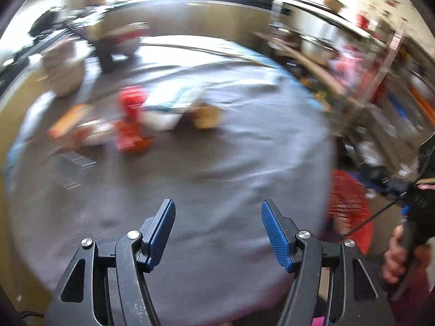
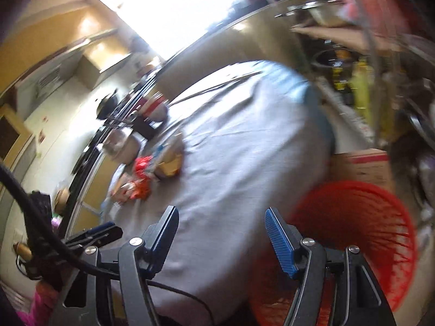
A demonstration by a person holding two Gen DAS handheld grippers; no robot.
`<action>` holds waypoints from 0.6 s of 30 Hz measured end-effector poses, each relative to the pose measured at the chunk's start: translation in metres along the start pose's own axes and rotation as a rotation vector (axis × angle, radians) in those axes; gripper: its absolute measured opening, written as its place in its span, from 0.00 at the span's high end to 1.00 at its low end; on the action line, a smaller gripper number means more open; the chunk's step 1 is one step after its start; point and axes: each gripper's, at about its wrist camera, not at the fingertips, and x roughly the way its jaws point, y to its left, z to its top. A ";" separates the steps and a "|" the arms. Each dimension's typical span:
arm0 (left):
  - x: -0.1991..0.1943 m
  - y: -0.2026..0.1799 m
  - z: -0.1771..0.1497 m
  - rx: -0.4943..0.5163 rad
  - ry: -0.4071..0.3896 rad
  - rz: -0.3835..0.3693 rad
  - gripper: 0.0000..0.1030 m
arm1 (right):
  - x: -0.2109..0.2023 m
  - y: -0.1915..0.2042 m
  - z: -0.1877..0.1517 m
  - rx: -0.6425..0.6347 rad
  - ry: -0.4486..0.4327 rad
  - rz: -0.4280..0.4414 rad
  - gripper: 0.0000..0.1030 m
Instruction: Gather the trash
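While both show trash (image 1: 130, 125), only right shows basket (image 2: 361, 233).

Both views are smeared with motion blur, so the trash pile (image 1: 130, 125) on the counter (image 1: 217, 163) is just red-orange blobs; the red basket (image 2: 361, 233) is cut off at the edge.

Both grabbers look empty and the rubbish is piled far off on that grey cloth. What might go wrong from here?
1. The wrappers lie heaped against a white bowl, so the left gripper, jaws open and empty, may catch several pieces or knock the bowl.
2. The grey cloth is wrinkled; the pads may pinch it and drag everything.
3. The red basket sits off the table edge beside the right gripper, also open, so dropped trash may miss it.
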 end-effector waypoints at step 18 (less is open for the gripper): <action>0.000 0.167 0.013 -0.245 -0.080 0.205 0.28 | 0.123 0.128 0.001 -0.163 0.221 0.039 0.32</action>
